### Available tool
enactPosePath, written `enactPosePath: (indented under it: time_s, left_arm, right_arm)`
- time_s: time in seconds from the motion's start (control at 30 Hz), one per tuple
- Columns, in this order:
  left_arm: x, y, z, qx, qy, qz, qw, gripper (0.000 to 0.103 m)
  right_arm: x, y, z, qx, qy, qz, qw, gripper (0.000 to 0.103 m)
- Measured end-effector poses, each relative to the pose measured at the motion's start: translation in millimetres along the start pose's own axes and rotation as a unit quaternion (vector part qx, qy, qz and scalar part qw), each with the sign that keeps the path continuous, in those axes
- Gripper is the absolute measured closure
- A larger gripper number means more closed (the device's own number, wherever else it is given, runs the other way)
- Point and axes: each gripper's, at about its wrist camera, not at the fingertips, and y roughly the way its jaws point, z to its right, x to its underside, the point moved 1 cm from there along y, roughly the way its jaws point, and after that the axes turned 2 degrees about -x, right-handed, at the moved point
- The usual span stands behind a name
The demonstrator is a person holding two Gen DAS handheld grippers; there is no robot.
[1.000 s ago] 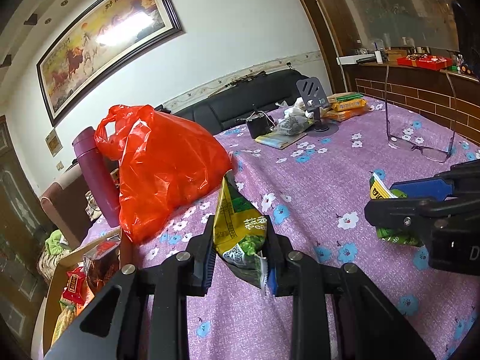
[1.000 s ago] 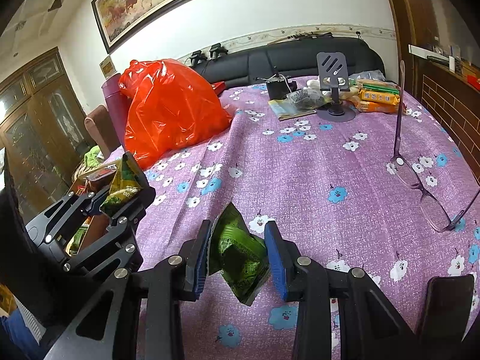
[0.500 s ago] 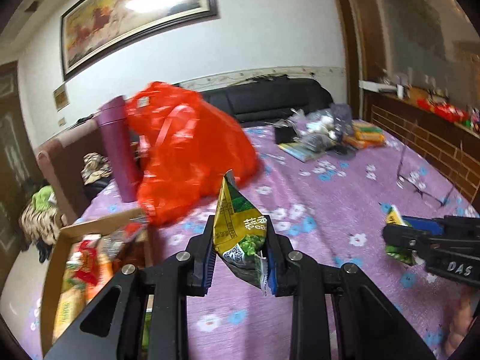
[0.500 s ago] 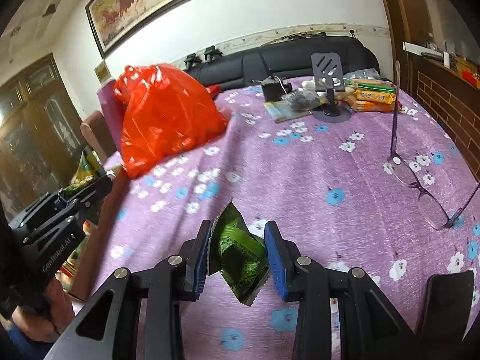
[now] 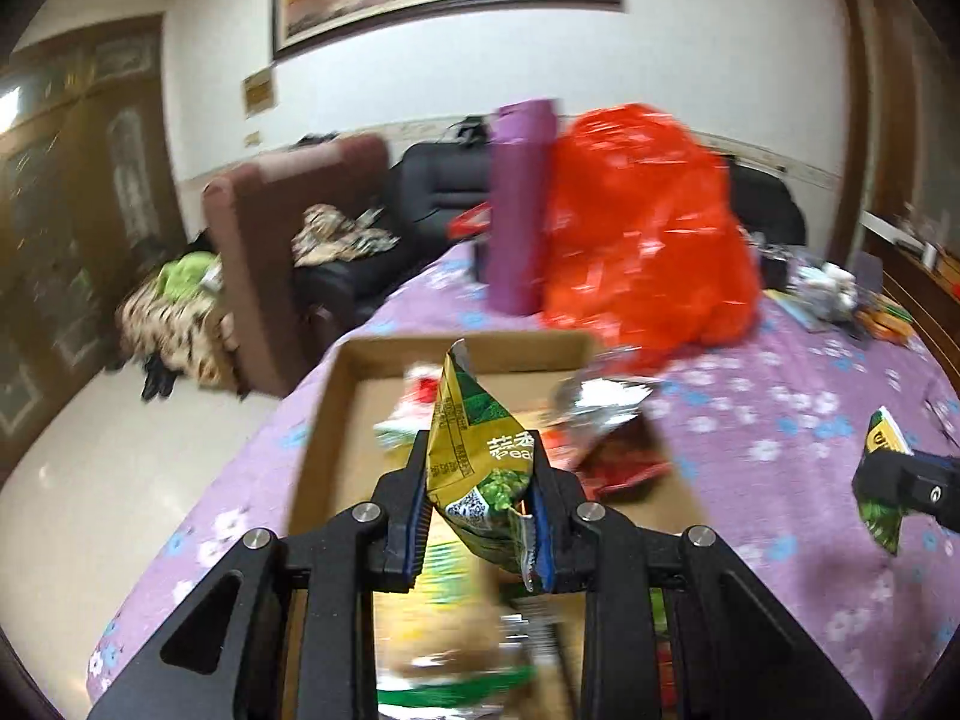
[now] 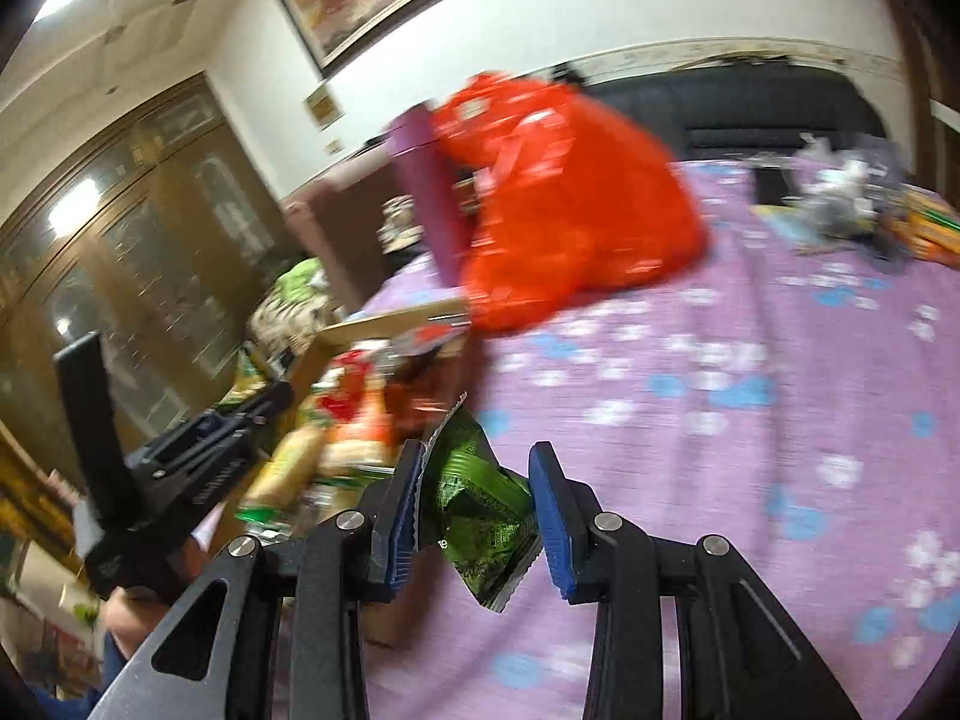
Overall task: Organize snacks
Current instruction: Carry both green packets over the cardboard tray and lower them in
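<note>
A: How far along?

B: Partway. Already many snacks lying in the cardboard box (image 5: pixel 336 420), a blurry pile in the lower middle of the left wrist view. Still two packets not in yet, one in each gripper.

A: Where exactly?

B: Yellow-green packet (image 5: pixel 480 462) squeezed tight in the left gripper (image 5: pixel 480 516), low in the middle of the frame, right above the open box. Dark green packet (image 6: pixel 480 504) pinched in the right gripper (image 6: pixel 477 510), bottom middle of the right wrist view, over the purple tablecloth (image 6: pixel 780 390) just beside the box edge. Not over the box yet, by the look of it.

A: Which way up?

B: Yellow-green one standing tall, long side going up and down, pointy torn top leaning a little to the upper left, crimped bottom hanging below the pads. Dark green one tipped, long side running from upper left to lower right, zigzag end poking down to the lower right.

A: What else around?

B: Red plastic bag (image 5: pixel 648 240) and purple bottle (image 5: pixel 519 204) behind the box, upper middle of the frame.

A: What left to do?

B: Probably let go of both packets into the box. More snacks elsewhere on the table? Too blurry to tell.
</note>
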Motion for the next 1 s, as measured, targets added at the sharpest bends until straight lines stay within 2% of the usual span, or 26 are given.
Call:
enactPosePath:
  time_s: [0.13,0.17,0.2,0.37,0.5,0.67,1.0]
  left_arm:
    - [8.3,12.4,-18.7,-0.011,-0.014,-0.014,0.9997,0.077]
    - [8.2,13.6,-22.6,0.0,-0.024,-0.018,0.9996,0.077]
    - [7.6,12.5,-25.0,0.007,-0.03,-0.012,0.9994,0.077]
    - [9.3,6.3,-13.3,-0.021,0.0,0.018,0.9996,0.076]
    - [9.6,5.0,-2.3,-0.045,0.029,0.027,0.9982,0.076]
    - [9.7,5.7,3.5,-0.064,0.045,0.03,0.9965,0.076]
    - [9.3,5.1,5.3,-0.068,0.046,0.031,0.9962,0.076]
  right_arm:
    - [-5.1,46.2,-32.5,-0.017,0.004,-0.021,1.0,0.064]
    - [-6.6,58.8,-37.9,-0.019,0.009,-0.026,0.999,0.064]
    - [-7.7,68.6,-40.8,-0.022,0.015,-0.029,0.999,0.063]
    - [-8.3,99.3,-43.5,-0.01,0.022,-0.035,0.999,0.063]
    - [0.7,111.7,-31.8,-0.018,0.029,-0.051,0.998,0.063]
    - [5.7,115.8,-36.7,-0.008,0.002,-0.051,0.999,0.063]
    - [6.9,111.3,-38.2,-0.018,-0.002,-0.047,0.999,0.063]
